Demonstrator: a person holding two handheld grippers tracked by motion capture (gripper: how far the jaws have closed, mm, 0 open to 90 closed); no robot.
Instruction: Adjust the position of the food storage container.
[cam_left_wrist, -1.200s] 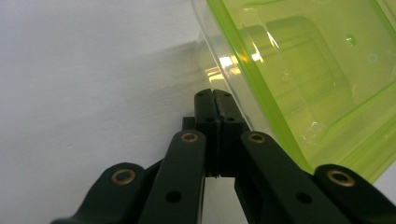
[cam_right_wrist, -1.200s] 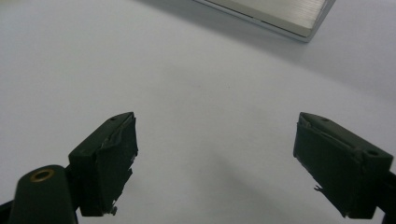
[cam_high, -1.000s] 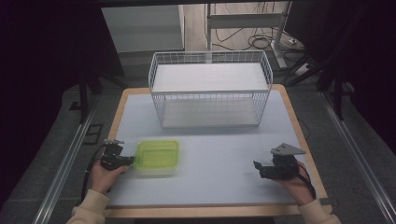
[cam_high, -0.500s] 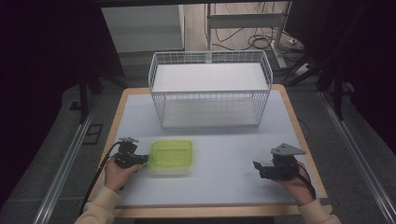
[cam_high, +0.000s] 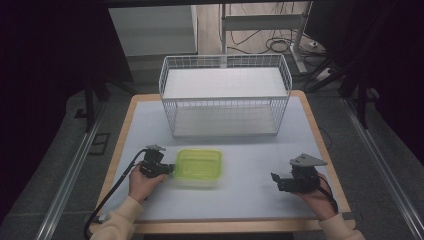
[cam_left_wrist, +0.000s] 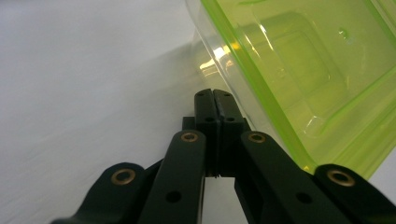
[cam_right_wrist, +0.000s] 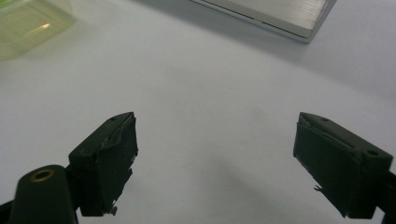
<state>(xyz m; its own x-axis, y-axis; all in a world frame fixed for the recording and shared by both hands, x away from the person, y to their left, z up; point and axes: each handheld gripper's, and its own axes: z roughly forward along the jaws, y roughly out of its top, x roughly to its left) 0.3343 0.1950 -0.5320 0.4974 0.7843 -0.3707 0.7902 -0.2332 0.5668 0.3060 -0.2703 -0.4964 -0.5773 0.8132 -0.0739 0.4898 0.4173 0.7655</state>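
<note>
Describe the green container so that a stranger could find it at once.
Find the white wire basket at the table's far side. In front of it, nearer the person, lies the green container, shallow and see-through, beside the left gripper. Nothing else on the table is coloured.

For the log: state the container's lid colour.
Translucent lime green lid, clearest in the left gripper view.

A white wire basket stands at the far edge of the surface, about midway across. A green plastic container lies toward the near edge, left of centre, with the left gripper touching its left side. The right gripper rests near the near right corner, well apart from the container.
</note>
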